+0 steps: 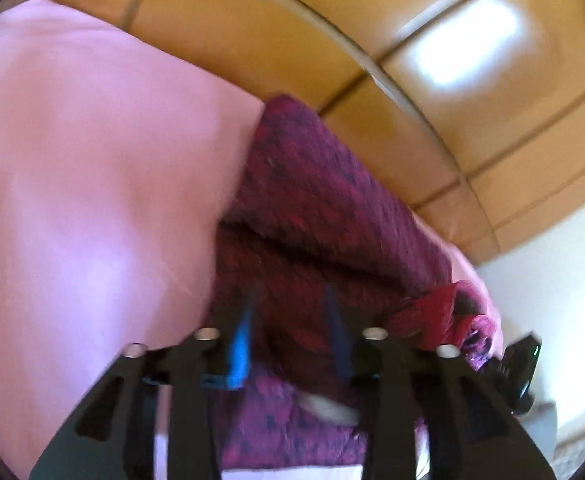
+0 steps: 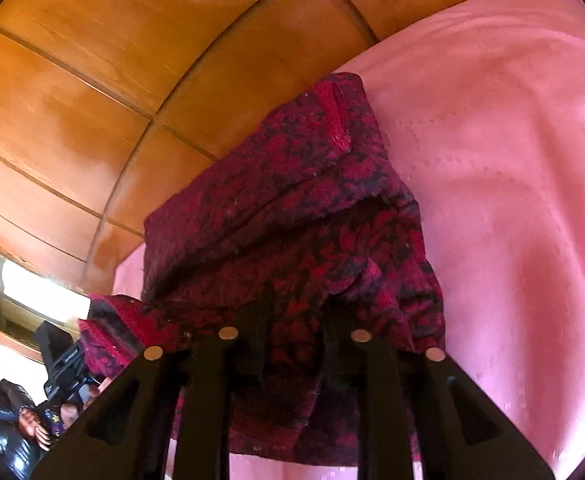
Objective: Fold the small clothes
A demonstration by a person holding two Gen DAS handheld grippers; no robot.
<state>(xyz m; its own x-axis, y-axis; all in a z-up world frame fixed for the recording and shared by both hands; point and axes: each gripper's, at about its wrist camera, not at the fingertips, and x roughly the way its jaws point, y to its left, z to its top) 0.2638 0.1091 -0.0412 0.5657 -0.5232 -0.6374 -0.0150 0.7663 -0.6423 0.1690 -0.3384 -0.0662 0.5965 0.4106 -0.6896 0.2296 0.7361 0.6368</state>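
Note:
A small dark red and black floral garment [image 1: 312, 216] lies on a pink sheet [image 1: 84, 168]; it also shows in the right wrist view [image 2: 292, 216], folded over with a raised flap. My left gripper [image 1: 292, 308] sits over its near part with its fingers apart and nothing between them. My right gripper [image 2: 296, 308] also stands with fingers apart, the tips resting on the cloth's near edge, not pinching it. The other gripper [image 2: 62, 364] shows at the lower left of the right wrist view.
A wooden panelled headboard [image 2: 92, 80] rises behind the pink sheet [image 2: 512, 200]. The right gripper's body [image 1: 516, 364] shows at the right edge of the left wrist view. A white wall [image 1: 552, 280] lies to the right.

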